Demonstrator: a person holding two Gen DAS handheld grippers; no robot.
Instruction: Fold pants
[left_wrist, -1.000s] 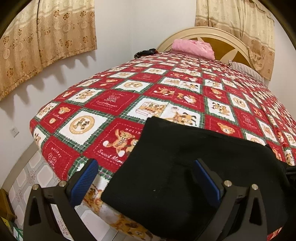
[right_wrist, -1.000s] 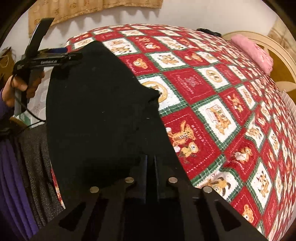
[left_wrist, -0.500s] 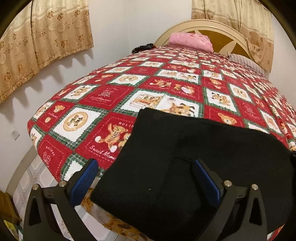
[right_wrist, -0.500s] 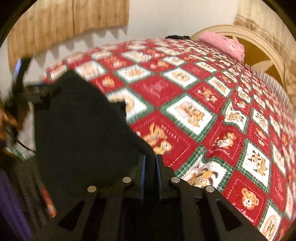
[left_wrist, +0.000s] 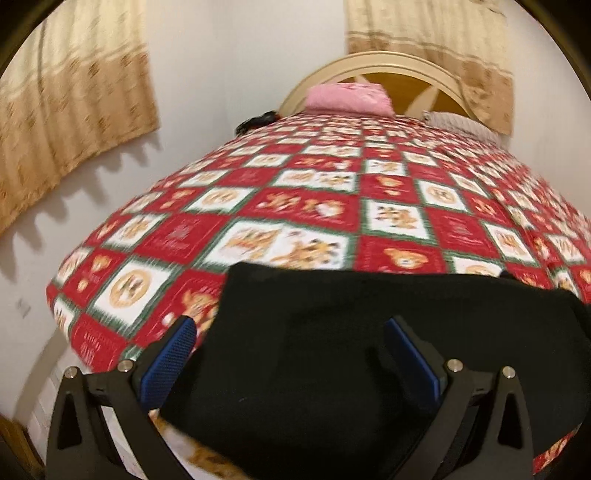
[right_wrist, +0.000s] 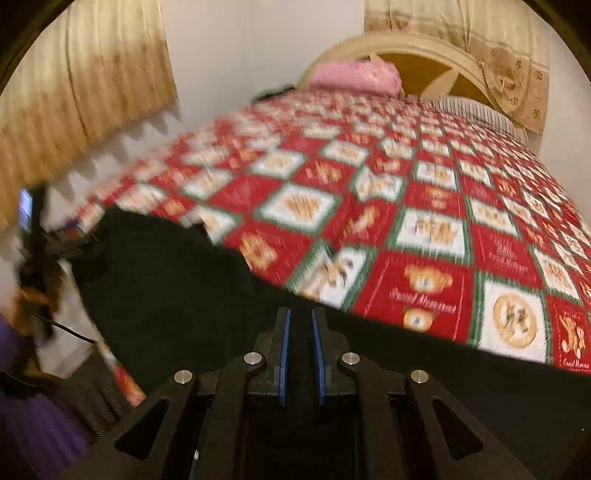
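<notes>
The black pants (left_wrist: 332, 350) lie folded across the near end of the bed. My left gripper (left_wrist: 290, 325) stands wide open over their left part, and its blue pads (left_wrist: 170, 358) touch nothing. In the right wrist view the pants (right_wrist: 166, 295) run across the bottom, their far edge right at my right gripper (right_wrist: 300, 314). Its jaws stand almost together with black cloth in the narrow slit, so it is shut on the pants' edge. At the far left, blurred, a hand (right_wrist: 26, 306) holds the left gripper (right_wrist: 79, 242) by the pants' other end.
A red, white and green bear-patterned quilt (left_wrist: 369, 206) covers the bed. A pink pillow (left_wrist: 349, 98) and a striped one (left_wrist: 461, 125) lie by the cream headboard (right_wrist: 417, 46). Curtains (left_wrist: 66, 122) hang on the left wall, with floor below the bed's left corner.
The right wrist view has rolled and swung from the pants' left end toward the headboard. Its pads now show a thin slit. The left gripper has drawn back slightly and stays open.
</notes>
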